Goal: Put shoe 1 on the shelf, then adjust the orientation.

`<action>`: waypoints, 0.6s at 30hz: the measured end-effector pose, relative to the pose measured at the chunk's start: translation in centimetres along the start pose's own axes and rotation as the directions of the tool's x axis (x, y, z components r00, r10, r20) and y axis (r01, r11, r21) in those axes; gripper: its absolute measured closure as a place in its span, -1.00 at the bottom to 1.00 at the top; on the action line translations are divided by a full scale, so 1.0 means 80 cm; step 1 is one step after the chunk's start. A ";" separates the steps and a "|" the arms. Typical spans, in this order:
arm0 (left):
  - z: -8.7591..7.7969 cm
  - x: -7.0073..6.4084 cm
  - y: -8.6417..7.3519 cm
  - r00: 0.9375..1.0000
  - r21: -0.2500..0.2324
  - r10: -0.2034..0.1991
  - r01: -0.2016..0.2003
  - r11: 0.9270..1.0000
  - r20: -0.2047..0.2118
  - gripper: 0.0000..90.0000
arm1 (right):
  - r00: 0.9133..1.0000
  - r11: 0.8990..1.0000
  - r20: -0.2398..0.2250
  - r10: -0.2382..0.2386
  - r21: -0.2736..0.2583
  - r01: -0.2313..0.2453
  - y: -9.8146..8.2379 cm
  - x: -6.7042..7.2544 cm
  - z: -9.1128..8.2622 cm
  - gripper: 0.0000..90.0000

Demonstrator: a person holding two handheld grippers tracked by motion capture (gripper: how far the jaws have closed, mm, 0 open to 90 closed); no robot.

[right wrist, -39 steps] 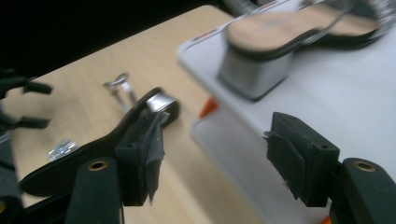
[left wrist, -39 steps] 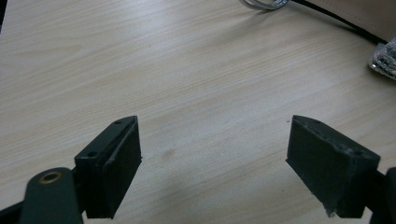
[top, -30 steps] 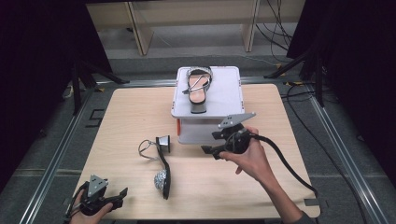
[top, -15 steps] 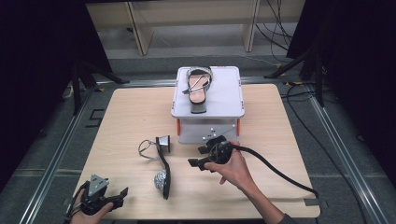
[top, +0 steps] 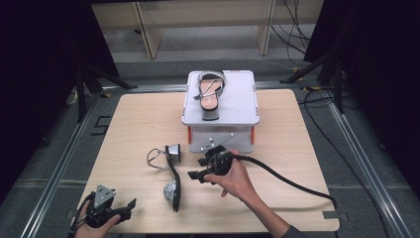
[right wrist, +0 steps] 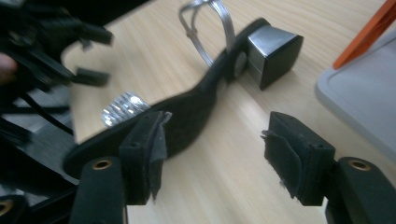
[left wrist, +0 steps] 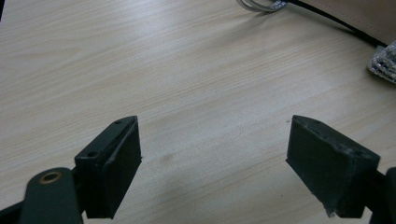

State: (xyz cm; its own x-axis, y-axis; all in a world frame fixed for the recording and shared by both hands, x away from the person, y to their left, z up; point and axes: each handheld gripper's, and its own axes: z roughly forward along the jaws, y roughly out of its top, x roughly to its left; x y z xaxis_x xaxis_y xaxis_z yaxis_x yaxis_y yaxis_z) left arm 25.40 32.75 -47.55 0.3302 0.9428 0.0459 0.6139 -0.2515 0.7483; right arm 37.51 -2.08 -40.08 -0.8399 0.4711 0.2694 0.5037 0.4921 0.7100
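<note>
Pale wood table (top: 133,124); grey floor (top: 163,49), dark surroundings, possibly curtains.

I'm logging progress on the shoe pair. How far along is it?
One sandal already lies on top of the grey box. The other sandal lies on its side on the table, untouched. The right gripper is beside it, open, with nothing between the fingers. The left gripper waits open near the table's edge. Grasping and placing remain.

A grey box (top: 220,126) sits at the wooden table's (top: 307,163) far middle, a second sandal (top: 210,94) lying flat on its lid.
</note>
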 end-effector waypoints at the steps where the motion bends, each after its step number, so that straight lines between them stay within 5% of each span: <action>1: -0.001 0.000 0.000 1.000 0.007 0.002 -0.002 1.000 -0.006 -0.62 | 0.999 1.000 0.027 -0.028 0.016 0.027 0.001 0.001 0.002 -0.17; 6: 0.001 0.000 0.000 1.000 0.006 0.006 -0.006 1.000 0.002 -0.62 | 0.996 0.996 0.033 -0.082 0.027 0.081 0.013 0.015 0.014 -0.16; 7: 0.000 0.001 0.000 1.000 0.013 0.014 -0.014 1.000 0.001 -0.62 | 0.999 0.999 -0.009 -0.047 0.001 0.047 0.017 0.016 0.018 -0.15; 18: 0.000 -0.001 0.001 1.000 0.003 0.021 -0.021 1.000 0.003 -0.62 | 0.999 1.000 -0.049 0.014 0.002 -0.013 0.017 0.006 0.039 -0.05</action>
State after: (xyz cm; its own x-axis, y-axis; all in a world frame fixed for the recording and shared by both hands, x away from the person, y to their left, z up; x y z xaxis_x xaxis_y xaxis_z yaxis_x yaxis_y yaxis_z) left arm 25.40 32.67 -47.48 0.3448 0.9368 0.0595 0.6088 -0.2714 0.7454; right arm 38.39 1.12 -41.01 -0.8420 0.4411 0.3108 0.5155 0.4874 0.7048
